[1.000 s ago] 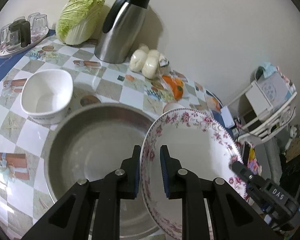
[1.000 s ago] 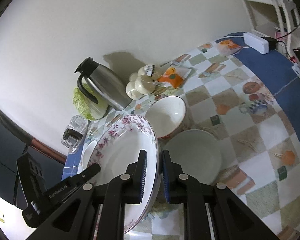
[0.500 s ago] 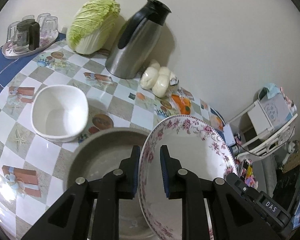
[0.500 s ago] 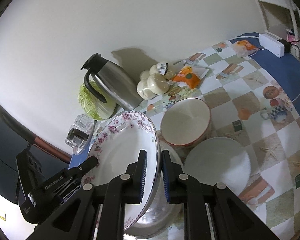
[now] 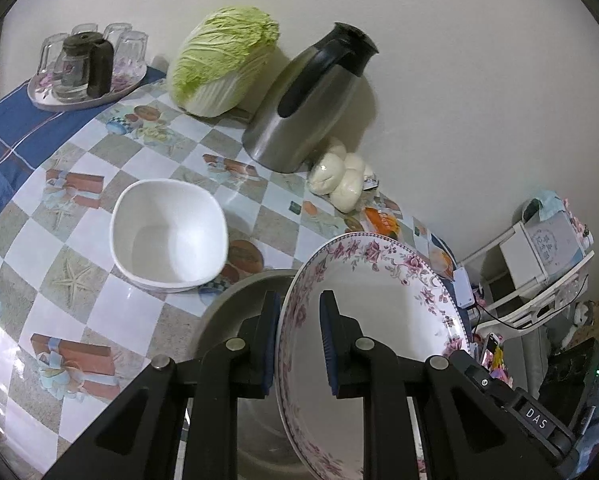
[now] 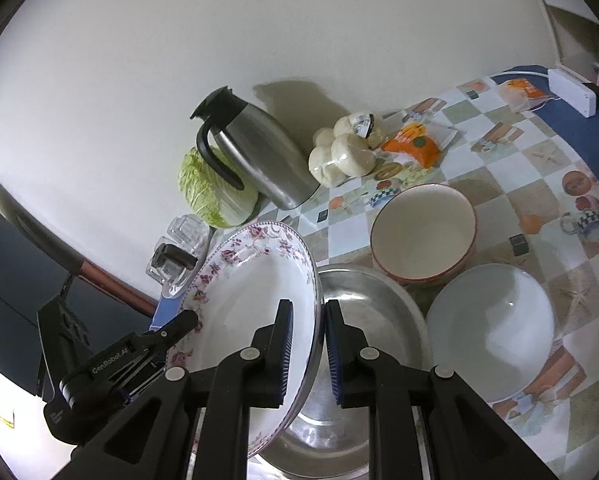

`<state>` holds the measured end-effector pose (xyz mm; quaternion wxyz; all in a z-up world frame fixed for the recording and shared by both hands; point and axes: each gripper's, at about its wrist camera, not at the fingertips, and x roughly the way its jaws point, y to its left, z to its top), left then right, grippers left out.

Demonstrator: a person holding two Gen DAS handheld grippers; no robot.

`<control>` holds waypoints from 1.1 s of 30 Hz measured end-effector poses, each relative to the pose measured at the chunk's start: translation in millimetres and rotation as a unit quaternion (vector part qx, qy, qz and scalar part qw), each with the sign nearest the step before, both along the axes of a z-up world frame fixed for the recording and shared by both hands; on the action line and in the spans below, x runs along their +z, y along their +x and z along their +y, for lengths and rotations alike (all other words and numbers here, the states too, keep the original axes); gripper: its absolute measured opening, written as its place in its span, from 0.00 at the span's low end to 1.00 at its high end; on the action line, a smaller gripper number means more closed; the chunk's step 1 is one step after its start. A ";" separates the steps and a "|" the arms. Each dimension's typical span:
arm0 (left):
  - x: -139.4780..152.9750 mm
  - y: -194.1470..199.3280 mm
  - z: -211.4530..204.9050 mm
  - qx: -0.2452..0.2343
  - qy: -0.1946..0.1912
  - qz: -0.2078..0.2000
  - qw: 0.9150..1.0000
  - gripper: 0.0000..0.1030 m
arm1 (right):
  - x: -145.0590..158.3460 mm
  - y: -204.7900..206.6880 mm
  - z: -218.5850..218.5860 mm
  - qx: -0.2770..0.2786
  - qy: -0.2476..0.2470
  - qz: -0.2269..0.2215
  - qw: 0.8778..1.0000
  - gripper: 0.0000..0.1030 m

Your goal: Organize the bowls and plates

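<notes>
Two grippers share one load: the flowered plate [image 5: 373, 322] hangs tilted in the air above the steel basin [image 6: 373, 320], with the left gripper [image 5: 298, 344] clamped on its near-left rim and the right gripper [image 6: 308, 346] clamped on the opposite rim, pads pressing the edge on both sides. Each hold takes only a thin strip of glazed rim (a slick surface, by the look of it), so the likeliest failure is the plate slipping or pivoting if one hand leads the other or twists; a drop from here would land it on the basin edge, where it could chip or crack. Pulling the two hands apart or pushing them together would also strain the rim or lever it out of one pair of pads. Around the basin, a square white bowl [image 5: 167, 234] sits to its left, a red-rimmed bowl [image 6: 423, 234] just beyond it on the right, and a pale round bowl [image 6: 491, 330] beside that, so any set-down spot nearby is crowded. Farther back stand a steel jug [image 5: 311, 98], a cabbage [image 5: 223, 60], a bag of buns [image 5: 341, 178] and an orange packet [image 6: 417, 146] along the wall, with a tray of glasses [image 5: 85, 66] at the far left corner of the checked tablecloth [image 5: 59, 280].
</notes>
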<state>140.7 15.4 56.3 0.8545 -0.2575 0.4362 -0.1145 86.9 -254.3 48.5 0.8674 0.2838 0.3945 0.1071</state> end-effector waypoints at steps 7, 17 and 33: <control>-23.3 3.5 4.9 0.000 -0.001 0.035 0.999 0.18 | -28.2 8.9 3.5 0.005 0.001 0.040 0.999 0.18; -64.9 10.6 -6.2 -0.012 0.020 0.093 0.995 0.18 | -77.9 18.6 -2.7 -0.002 -0.003 0.107 0.994 0.18; -83.3 16.1 -14.1 -0.018 0.041 0.115 0.992 0.18 | -92.9 20.2 -1.4 -0.007 -0.023 0.127 0.992 0.18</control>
